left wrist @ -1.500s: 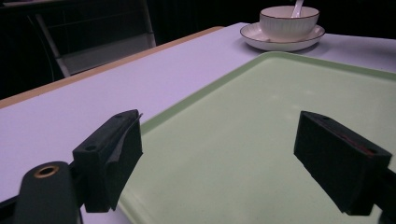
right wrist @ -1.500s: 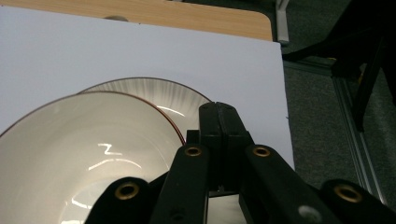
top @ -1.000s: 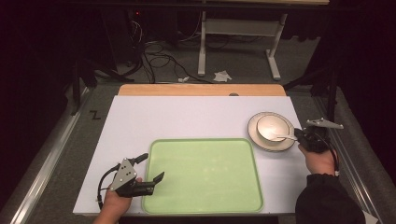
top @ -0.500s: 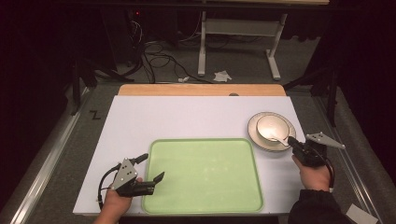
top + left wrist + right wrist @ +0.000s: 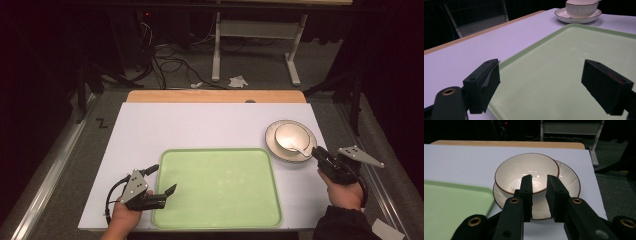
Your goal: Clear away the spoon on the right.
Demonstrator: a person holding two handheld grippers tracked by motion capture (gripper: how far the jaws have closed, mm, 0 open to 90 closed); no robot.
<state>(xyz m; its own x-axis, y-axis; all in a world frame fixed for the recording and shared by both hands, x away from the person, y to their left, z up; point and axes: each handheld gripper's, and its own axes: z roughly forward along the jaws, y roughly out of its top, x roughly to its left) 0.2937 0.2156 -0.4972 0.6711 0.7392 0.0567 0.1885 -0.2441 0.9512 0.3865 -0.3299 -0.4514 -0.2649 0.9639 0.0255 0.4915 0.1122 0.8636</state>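
Note:
A cream bowl (image 5: 292,135) with a dark rim stands on a matching plate (image 5: 270,141) at the table's right. A spoon (image 5: 298,148) lies in the bowl, its handle pointing at my right gripper (image 5: 317,151). That gripper hovers just off the plate's near right edge, open by a narrow gap with nothing in it. In the right gripper view the bowl (image 5: 524,167) and plate (image 5: 570,180) sit right behind the gripper (image 5: 539,178). My left gripper (image 5: 164,178) rests wide open at the left edge of a green tray (image 5: 215,149), seen again in the left gripper view (image 5: 541,66).
The tray (image 5: 564,50) has nothing on it and covers the front middle of the white table (image 5: 200,125). A wooden strip (image 5: 215,96) runs along the far edge. Cables and a metal stand are on the floor beyond.
My right gripper has drawn back from the bowl toward the near right, leaving the spoon in it. The left gripper has not moved.

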